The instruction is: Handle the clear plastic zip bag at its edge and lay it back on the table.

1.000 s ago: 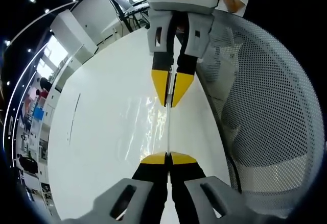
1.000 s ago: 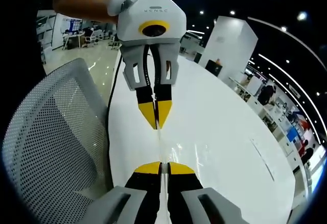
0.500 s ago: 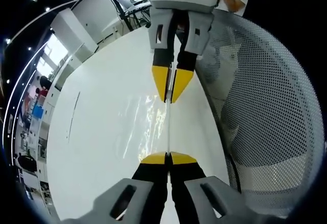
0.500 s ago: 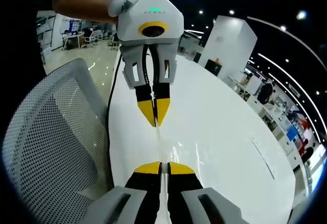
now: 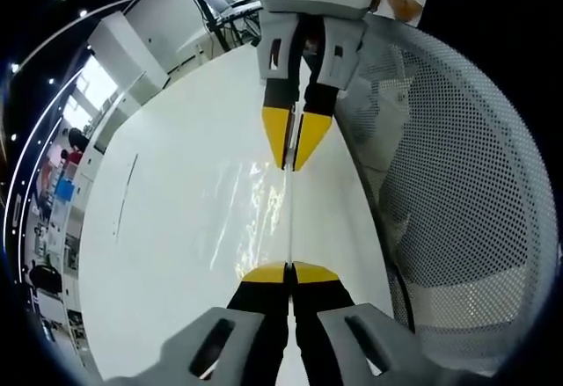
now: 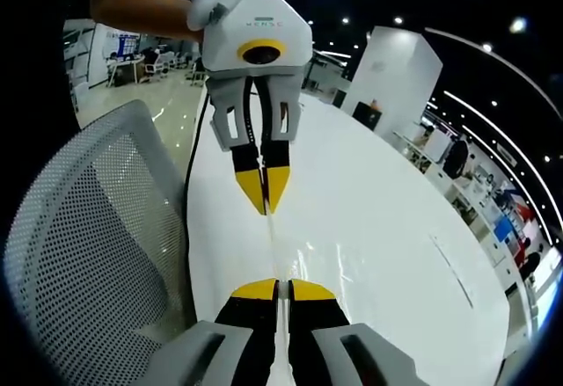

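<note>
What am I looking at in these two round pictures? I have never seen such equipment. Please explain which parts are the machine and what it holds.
There is no robot here: a person holds two hand tools, each with two yellow-tipped fingers and its own fisheye camera.

In the left gripper view, the left gripper rises from the bottom, and the right gripper faces it from the top. The right gripper view is the reverse: the right gripper below, the left gripper above.

Both are shut on the edge of a clear plastic zip bag, stretched between them above a long white table. A grey mesh chair stands beside the table.
</note>
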The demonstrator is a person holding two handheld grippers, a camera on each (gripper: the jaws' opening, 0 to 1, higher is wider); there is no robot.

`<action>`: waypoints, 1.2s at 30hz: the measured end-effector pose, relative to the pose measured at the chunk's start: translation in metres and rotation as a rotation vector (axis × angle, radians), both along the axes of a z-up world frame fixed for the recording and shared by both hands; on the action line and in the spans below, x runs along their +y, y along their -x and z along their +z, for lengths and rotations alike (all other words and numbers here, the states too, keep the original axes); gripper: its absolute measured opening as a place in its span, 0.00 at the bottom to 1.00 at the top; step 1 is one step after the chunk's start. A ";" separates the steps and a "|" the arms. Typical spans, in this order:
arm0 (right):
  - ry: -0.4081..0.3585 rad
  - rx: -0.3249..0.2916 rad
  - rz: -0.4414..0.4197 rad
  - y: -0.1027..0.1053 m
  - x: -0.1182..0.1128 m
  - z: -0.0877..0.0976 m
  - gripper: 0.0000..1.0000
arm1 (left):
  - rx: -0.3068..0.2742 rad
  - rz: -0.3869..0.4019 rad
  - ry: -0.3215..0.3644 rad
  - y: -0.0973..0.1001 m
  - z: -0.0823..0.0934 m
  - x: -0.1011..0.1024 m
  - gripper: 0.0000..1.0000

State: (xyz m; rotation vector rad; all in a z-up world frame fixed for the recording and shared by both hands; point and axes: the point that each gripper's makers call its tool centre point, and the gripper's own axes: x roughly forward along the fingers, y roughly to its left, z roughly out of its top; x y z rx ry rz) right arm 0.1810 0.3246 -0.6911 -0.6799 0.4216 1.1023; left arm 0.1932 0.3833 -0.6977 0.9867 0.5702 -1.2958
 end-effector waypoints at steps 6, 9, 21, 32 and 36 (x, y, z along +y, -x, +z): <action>0.003 0.003 -0.001 0.001 -0.001 -0.001 0.00 | 0.003 0.003 -0.002 0.000 -0.002 0.002 0.00; 0.005 0.004 -0.001 0.002 -0.002 -0.002 0.00 | 0.004 0.004 -0.003 0.000 -0.002 0.003 0.00; 0.010 0.006 -0.009 0.001 -0.005 -0.002 0.00 | 0.005 0.016 -0.003 0.000 -0.003 0.007 0.00; 0.015 0.008 -0.018 0.000 -0.011 -0.004 0.00 | 0.005 0.032 -0.005 -0.003 -0.004 0.013 0.00; 0.014 0.008 -0.022 -0.001 -0.012 -0.004 0.00 | 0.006 0.035 -0.006 -0.003 -0.004 0.014 0.00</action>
